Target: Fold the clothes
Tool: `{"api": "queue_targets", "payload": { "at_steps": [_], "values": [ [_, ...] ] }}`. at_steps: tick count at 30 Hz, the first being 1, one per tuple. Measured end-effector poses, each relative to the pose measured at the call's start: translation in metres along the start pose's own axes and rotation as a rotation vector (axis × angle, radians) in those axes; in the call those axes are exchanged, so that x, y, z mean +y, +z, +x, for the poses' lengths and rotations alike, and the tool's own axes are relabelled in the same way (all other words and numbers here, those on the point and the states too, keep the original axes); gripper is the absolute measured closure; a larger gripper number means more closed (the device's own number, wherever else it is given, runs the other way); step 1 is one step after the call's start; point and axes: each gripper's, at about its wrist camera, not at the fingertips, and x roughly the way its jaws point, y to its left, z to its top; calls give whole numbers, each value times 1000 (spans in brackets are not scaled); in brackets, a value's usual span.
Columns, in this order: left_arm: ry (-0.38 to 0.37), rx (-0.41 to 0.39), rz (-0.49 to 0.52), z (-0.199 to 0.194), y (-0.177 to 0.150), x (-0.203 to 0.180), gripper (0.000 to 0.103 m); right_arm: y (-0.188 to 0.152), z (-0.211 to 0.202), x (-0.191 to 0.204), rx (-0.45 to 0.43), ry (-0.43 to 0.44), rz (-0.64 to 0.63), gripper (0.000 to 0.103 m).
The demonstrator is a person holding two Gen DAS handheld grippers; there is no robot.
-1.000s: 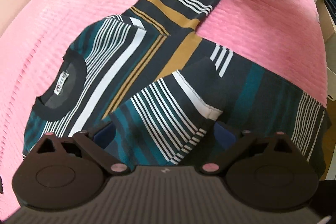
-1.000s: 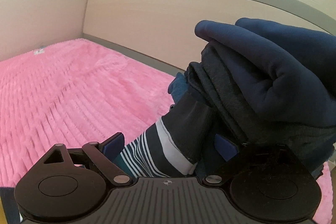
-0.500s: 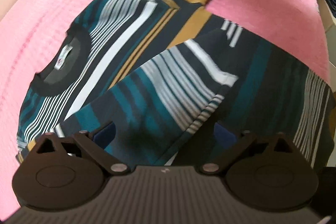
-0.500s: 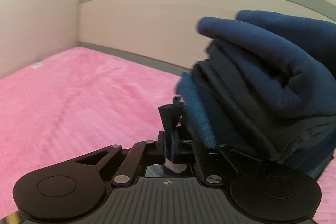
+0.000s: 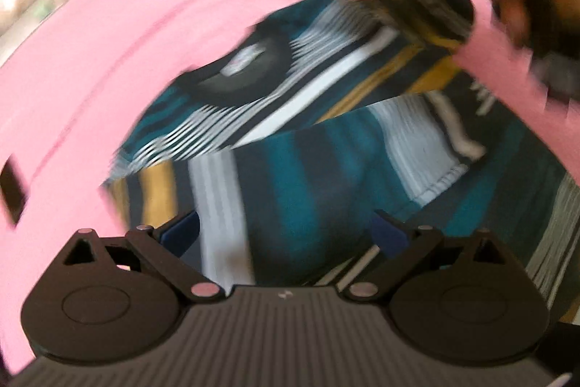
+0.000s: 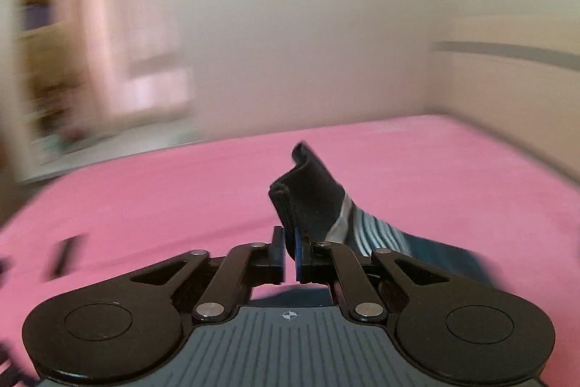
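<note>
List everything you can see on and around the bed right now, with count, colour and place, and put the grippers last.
striped sweater: one; teal, navy, white and mustard stripes; lying on the bed, one sleeve folded across the body.
sleeve cuff: one; dark navy; pinched upright at the right gripper.
neck label: one; white; inside the dark collar, text too blurred to read.
bed cover: one; pink; under the sweater.
headboard: one; pale wood with a grey band; far right of the right wrist view.
shelving: blurred; pale; far left of the right wrist view.
left gripper: black; open over the sweater.
right gripper: black; closed on the cuff.
</note>
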Motion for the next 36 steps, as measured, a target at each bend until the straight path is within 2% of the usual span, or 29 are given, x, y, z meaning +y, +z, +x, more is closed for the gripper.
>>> {"api": "queue_targets", "payload": {
  "at_steps": [2, 3, 4, 5, 6, 7, 9, 10, 13, 15, 17, 19, 22, 25, 26, 28, 30, 33, 36],
  "values": [
    [43, 23, -54, -6, -19, 23, 5, -19, 20, 47, 55, 113, -103, 99],
    [58, 29, -81, -8, -28, 32, 5, -26, 24, 57, 80, 131, -110, 98],
    [69, 34, -109, -10, -37, 43, 5, -31, 25, 63, 102, 141, -111, 90],
    [74, 36, -133, -11, -44, 52, 5, -36, 20, 64, 116, 134, -107, 74],
    [77, 38, -152, -11, -50, 60, 5, -41, 14, 60, 127, 113, -110, 29],
    [78, 40, -167, -9, -54, 68, 6, -46, 7, 52, 137, 85, -111, 2],
    [74, 32, -172, -2, -53, 77, 7, -57, -5, 33, 170, 43, -112, 3],
    [71, 20, -157, 2, -49, 78, 8, -63, -9, 20, 214, 14, -114, 3],
    [44, -26, -67, 21, -25, 76, 13, -76, -23, -27, 306, -101, -94, 3],
    [-2, -47, -33, 37, -3, 73, 23, -80, -30, -58, 351, -176, -86, 3],
    [-60, -71, -65, 57, 19, 75, 29, -85, -39, -86, 377, -233, -69, 3],
    [-76, -92, -136, 76, 40, 81, 30, -90, -44, -110, 389, -269, -59, 3],
    [-81, -49, -227, 112, 63, 91, 31, -95, -43, -138, 399, -303, -54, 2],
    [-102, 16, -306, 137, 71, 98, 41, -102, -32, -159, 428, -311, -77, 2],
    [-116, 13, -313, 137, 72, 97, 54, -105, -26, -164, 440, -305, -92, 2],
    [-143, 6, -325, 137, 72, 94, 71, -112, -11, -170, 466, -274, -135, 2],
    [-138, -40, -304, 121, 73, 92, 103, -116, 2, -170, 490, -246, -197, 2],
    [-59, -127, -328, 82, 70, 112, 102, -115, 10, -174, 479, -231, -233, 2],
    [-3, -92, -340, 75, 57, 129, 103, -113, 20, -179, 455, -259, -237, 2]
  ]
}}
